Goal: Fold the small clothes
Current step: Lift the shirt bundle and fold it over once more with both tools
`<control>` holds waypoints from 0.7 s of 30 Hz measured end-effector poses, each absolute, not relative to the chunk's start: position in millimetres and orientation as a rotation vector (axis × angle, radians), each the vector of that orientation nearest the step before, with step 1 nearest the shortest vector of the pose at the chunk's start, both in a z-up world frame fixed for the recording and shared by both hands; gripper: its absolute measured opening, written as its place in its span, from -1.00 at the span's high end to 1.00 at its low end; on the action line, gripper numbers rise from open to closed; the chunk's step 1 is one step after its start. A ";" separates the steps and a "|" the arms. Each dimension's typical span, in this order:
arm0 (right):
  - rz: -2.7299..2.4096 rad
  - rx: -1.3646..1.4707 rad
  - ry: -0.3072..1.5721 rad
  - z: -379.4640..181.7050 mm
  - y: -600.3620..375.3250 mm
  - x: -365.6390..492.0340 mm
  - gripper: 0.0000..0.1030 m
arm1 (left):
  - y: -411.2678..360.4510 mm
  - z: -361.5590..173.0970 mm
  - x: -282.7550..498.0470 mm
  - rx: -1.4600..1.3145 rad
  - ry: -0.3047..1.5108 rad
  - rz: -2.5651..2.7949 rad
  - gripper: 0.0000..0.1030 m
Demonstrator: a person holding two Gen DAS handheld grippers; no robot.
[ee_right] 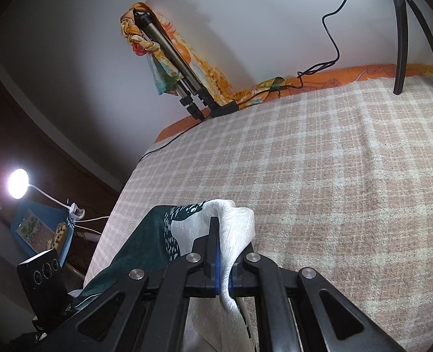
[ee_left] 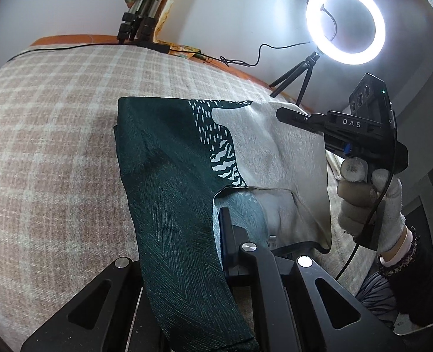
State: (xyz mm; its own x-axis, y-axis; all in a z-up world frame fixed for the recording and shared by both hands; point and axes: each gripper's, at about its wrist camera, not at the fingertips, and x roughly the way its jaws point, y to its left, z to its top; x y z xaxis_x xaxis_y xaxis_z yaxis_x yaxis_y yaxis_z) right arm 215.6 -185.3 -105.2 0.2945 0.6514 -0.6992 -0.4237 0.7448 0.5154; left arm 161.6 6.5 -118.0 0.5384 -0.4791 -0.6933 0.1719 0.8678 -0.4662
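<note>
Blanket (ee_right: 348, 176) ahead open (tripod (ee_right: 401, 38) far edge).

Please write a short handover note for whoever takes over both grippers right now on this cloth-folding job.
Left gripper: shut on the green-and-white cloth, at its near green side.
Right gripper: shut on the cloth's white edge, held by a gloved hand.
Cloth: hanging between both grippers, lifted above the checked blanket.
Done: both edges gripped and raised.
Left: no finished fold visible; likely carry the held edge over, lay it flat on the blanket, release. Mind the ring light beyond.
</note>
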 end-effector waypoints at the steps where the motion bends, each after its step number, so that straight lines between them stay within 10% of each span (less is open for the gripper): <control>1: 0.727 0.244 1.052 -106.1 -184.8 216.2 0.99 | 8.2 -118.9 161.6 -0.370 0.930 -0.398 0.87; 6: 0.702 0.240 1.117 -119.4 -189.6 226.1 0.83 | 15.5 -125.1 160.7 -0.408 0.956 -0.393 0.87; 9: 0.626 0.234 1.171 -130.4 -203.8 235.3 0.16 | 18.1 -127.6 160.6 -0.430 0.966 -0.393 0.87; 21: 0.765 0.505 1.295 -168.2 -260.9 257.6 0.11 | 20.8 -142.0 162.8 -0.482 1.008 -0.386 0.87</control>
